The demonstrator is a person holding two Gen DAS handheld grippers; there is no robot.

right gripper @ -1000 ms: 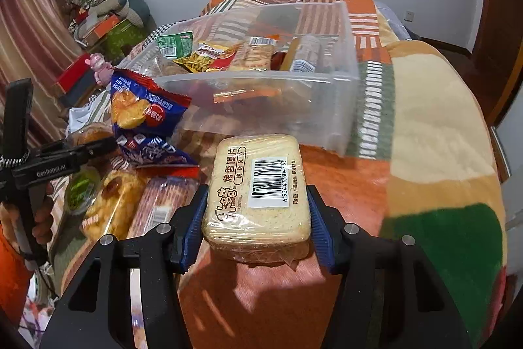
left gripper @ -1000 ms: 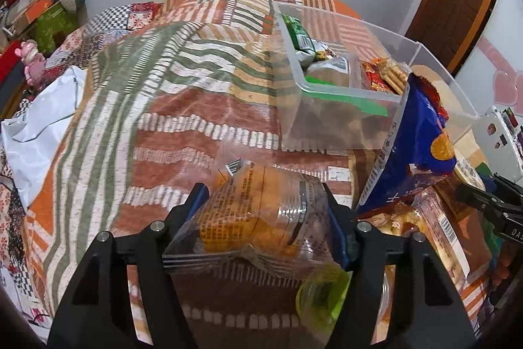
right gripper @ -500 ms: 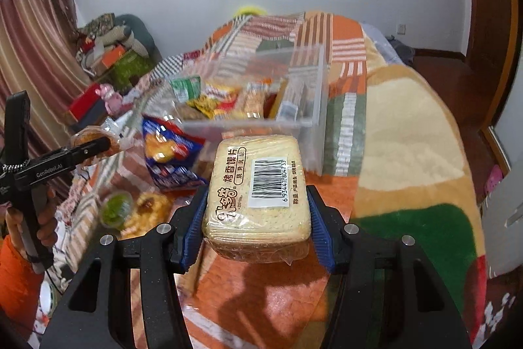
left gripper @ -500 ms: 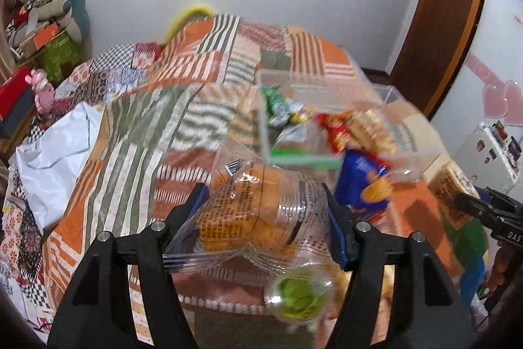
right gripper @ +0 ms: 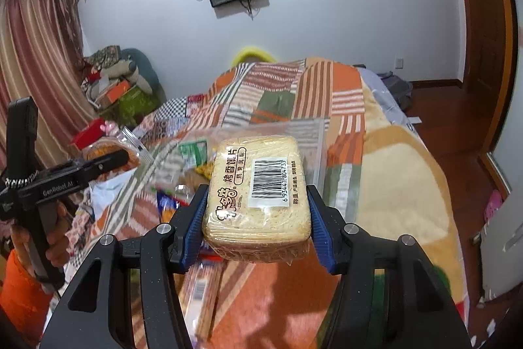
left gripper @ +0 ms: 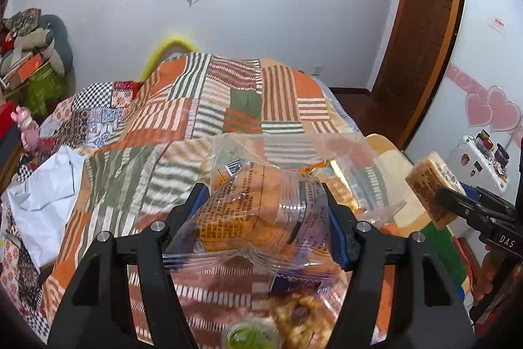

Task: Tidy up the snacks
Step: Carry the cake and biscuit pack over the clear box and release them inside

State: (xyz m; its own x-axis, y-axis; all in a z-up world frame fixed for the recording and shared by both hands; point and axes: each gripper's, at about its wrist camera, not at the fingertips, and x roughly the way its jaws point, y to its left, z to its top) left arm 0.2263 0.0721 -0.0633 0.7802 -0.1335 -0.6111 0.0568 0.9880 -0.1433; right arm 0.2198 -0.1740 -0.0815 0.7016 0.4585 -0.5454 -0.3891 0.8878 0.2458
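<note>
My left gripper (left gripper: pixel 264 215) is shut on a clear bag of orange pastries (left gripper: pixel 258 208), held high above the bed. My right gripper (right gripper: pixel 255 211) is shut on a wrapped pack of toasted bread slices (right gripper: pixel 258 188) with a barcode label, also raised. The clear plastic bin (right gripper: pixel 304 136) holding several snacks sits on the patchwork bedspread beyond and below both grippers, blurred; it also shows in the left wrist view (left gripper: pixel 327 149). Each gripper shows in the other's view: the right one with its pack (left gripper: pixel 431 185), the left one with its bag (right gripper: pixel 108 152).
Loose snacks lie on the bed below: a green cup (left gripper: pixel 250 332), a nutty pack (left gripper: pixel 300 316), a long biscuit pack (right gripper: pixel 202 290). White cloth (left gripper: pixel 42 195) lies left. A wooden door (left gripper: pixel 421 38) and floor (right gripper: pixel 457 120) are right; clutter (right gripper: pixel 114 80) is piled left.
Both grippers have risen and tilted up with their packs still held. The bin and the loose snacks have dropped lower in both views, and the wall screens have come into sight.
</note>
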